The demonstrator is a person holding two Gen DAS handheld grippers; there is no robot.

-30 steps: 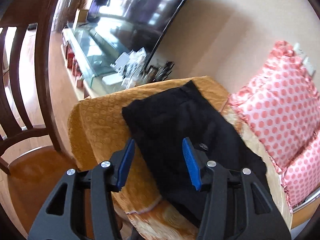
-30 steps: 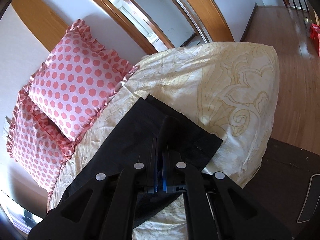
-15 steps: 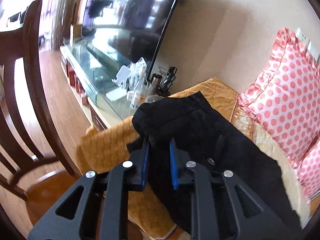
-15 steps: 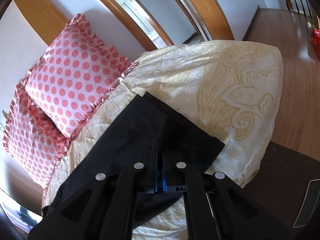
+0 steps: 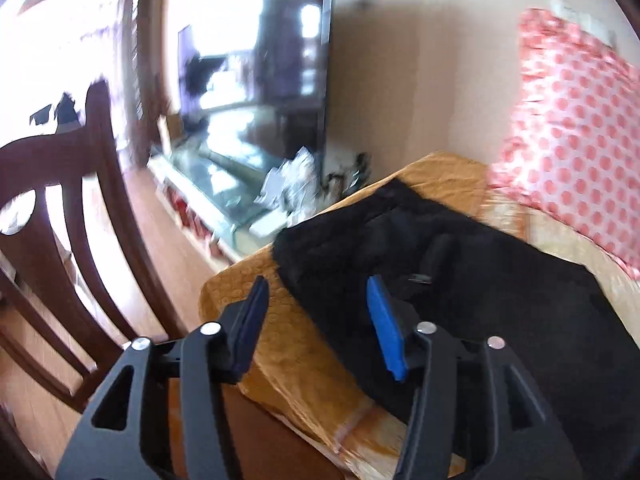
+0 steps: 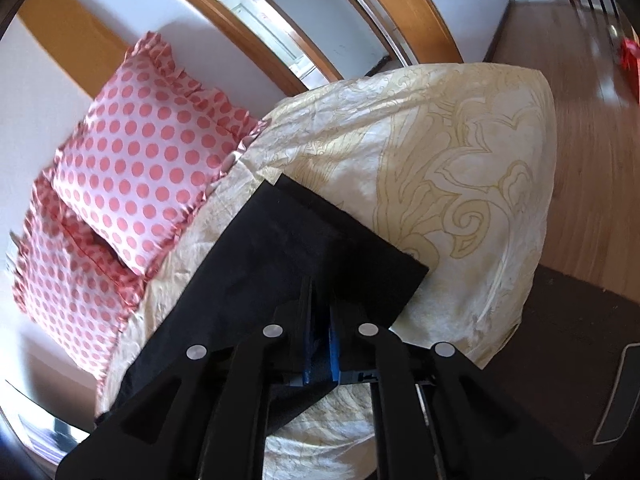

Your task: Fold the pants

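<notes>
Since half a second ago, the left gripper [image 5: 316, 320] has been opened from a near-closed pinch on the bunched waist end of the pants [image 5: 460, 280] to a wide stance, with nothing between its blue pads [image 5: 386, 328]; the cloth has been let down, and one pad is now seen over the orange cover [image 5: 304, 380] and the other over the dark fabric. The right gripper [image 6: 320, 344] has been kept pinched on the hem end of the pants, where black cloth is seen caught between the narrow blue pads.

The pants are laid lengthwise along a bed: the waist end is on the orange cover, near the corner by a wooden chair [image 5: 60, 220] and a television [image 5: 260, 60]; the hem end is spread flat on the cream patterned bedspread [image 6: 460, 160], just beside two pink dotted pillows [image 6: 140, 160]. The left wrist view is blurred, so fine creases cannot be judged.

The step in hand appears to be laying out and straightening before the lengthwise halves are brought together. For the next move, a fresh grasp at the waist edge by the left gripper would probably be called for, while the hem is held taut, so that one end can be carried over onto the other without the cloth sliding off the bed's corner.
</notes>
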